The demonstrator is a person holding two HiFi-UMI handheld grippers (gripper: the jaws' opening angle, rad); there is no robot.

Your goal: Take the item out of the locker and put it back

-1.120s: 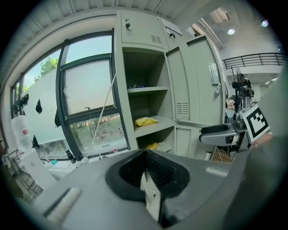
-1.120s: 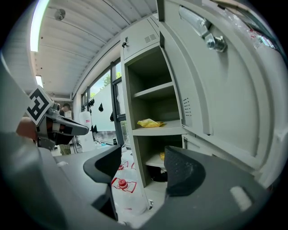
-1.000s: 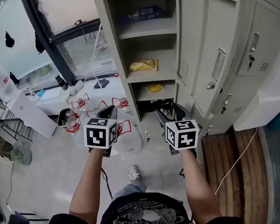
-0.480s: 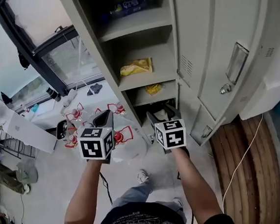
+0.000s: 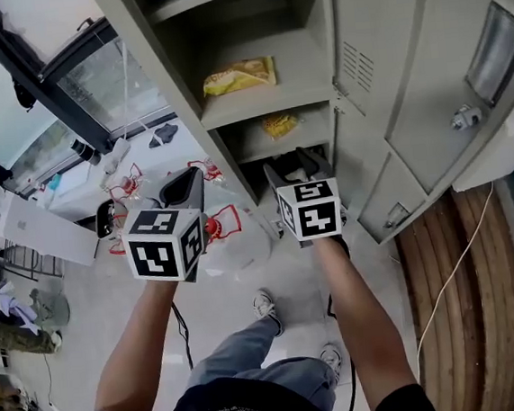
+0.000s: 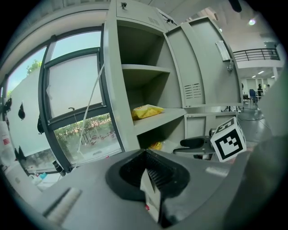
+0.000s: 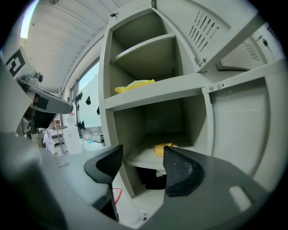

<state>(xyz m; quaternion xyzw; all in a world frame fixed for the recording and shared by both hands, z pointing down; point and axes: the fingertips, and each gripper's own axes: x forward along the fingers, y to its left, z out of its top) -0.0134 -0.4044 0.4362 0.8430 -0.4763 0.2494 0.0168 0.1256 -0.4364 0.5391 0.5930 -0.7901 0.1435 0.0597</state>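
The grey locker stands open in front of me. A yellow packet lies on its middle shelf, and a smaller yellow item sits on the shelf below. My left gripper is shut and empty, held left of the locker's side wall. My right gripper is open and empty, level with the lower shelf's front and outside it. In the right gripper view the small yellow item shows between the fingers of the right gripper, well beyond them. In the left gripper view the packet lies beyond the left gripper.
The open locker door hangs to the right of my right gripper. Clear jugs with red handles stand on the floor by the window at left. A wooden slatted platform with a white cable lies at right.
I have come closer to the locker, which now fills more of the head view. Both grippers have come nearer the lower shelves; their jaws have not changed.
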